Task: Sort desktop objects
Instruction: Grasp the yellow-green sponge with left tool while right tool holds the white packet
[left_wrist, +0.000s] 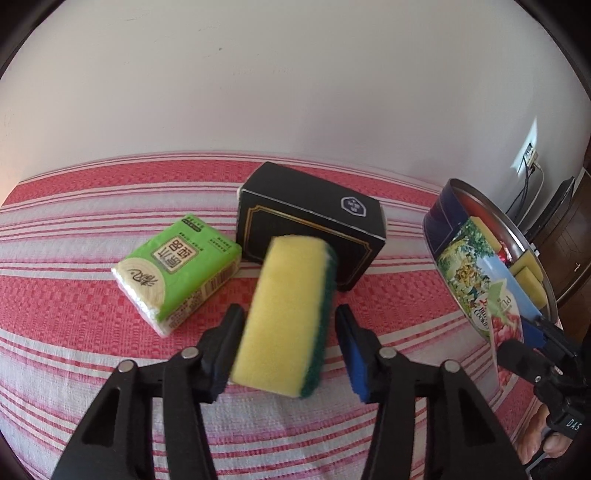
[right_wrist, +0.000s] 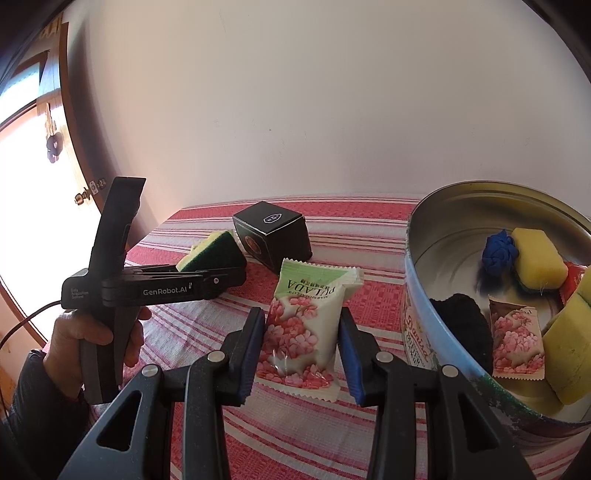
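A red and white striped cloth (left_wrist: 92, 229) covers the surface that carries everything. On it lies a green tissue pack (left_wrist: 177, 273), flat, its near end turned toward the front edge. Just behind and to the right of it stands a black box (left_wrist: 314, 218) with gold lines, the two close together. Well off to the right sits a round cookie tin (right_wrist: 417, 332), open-topped, resting on the cloth.

The sponge (left_wrist: 286, 314) between the left tongs (left_wrist: 290, 339) is motion-blurred, and whether the right-hand pad touches it cannot be told. The black box (left_wrist: 314, 218) is partly hidden behind it. The tin (right_wrist: 417, 332) runs off the frame's right edge, its label only partly readable.
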